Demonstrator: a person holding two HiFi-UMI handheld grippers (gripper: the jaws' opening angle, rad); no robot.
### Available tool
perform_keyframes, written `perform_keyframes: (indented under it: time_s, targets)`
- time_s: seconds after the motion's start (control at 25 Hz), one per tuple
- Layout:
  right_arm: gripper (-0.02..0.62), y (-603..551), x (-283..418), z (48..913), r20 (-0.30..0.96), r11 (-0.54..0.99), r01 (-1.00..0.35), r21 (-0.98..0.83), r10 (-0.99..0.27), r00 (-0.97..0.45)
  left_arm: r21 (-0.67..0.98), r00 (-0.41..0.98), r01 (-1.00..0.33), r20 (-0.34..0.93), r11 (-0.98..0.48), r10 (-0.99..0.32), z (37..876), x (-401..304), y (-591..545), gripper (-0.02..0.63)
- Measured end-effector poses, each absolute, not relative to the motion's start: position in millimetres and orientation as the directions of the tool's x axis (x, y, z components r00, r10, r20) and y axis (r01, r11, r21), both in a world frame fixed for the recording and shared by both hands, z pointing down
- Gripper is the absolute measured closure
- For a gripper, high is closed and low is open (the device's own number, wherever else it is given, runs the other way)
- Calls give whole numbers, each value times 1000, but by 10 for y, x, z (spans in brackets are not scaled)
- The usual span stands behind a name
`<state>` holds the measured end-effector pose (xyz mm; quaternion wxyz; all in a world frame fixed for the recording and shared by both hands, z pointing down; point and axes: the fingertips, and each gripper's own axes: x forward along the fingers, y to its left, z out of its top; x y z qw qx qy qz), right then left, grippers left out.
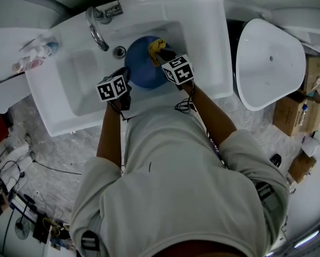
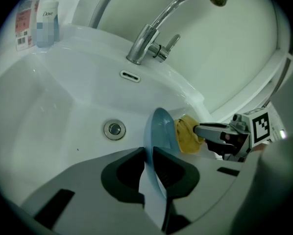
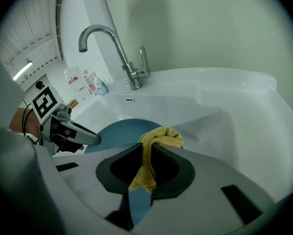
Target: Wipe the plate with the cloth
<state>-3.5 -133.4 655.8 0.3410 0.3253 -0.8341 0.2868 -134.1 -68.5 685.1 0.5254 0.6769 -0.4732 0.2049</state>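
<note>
A blue plate [image 1: 144,63] is held on edge over the white sink basin [image 1: 80,84]. My left gripper [image 2: 146,153] is shut on the plate [image 2: 158,129], pinching its rim between both jaws. My right gripper [image 3: 145,153] is shut on a yellow cloth [image 3: 158,140], which bunches out past the jaw tips against the face of the plate [image 3: 119,131]. From the left gripper view the cloth [image 2: 186,133] sits against the plate's right side, with the right gripper [image 2: 200,130] behind it. Overhead, the cloth [image 1: 158,48] shows at the plate's upper right.
A chrome tap [image 2: 151,43] arches over the basin, with the drain [image 2: 114,129] below it. Bottles [image 1: 34,55] stand on the sink's left ledge. A white toilet lid [image 1: 269,63] is at the right, with cardboard boxes [image 1: 299,106] beyond it.
</note>
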Motion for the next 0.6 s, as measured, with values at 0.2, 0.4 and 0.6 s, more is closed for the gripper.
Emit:
perform_keyframes:
  time_s: [0.2, 0.4, 0.6]
  targets:
    - [540, -1470, -141, 6723, 777, 636, -732, -245, -323, -540, 500, 461, -866, 783, -19, -418, 6832, -1328, -670, 538]
    - [540, -1496, -200, 6872, 796, 643, -730, -232, -306, -522, 491, 460, -870, 782, -39, -420, 6821, -1306, -665, 535]
    - [540, -1501, -314, 6907, 793, 642, -724, -251, -293, -535, 475, 457, -877, 787, -65, -413, 6800, -1303, -653, 532]
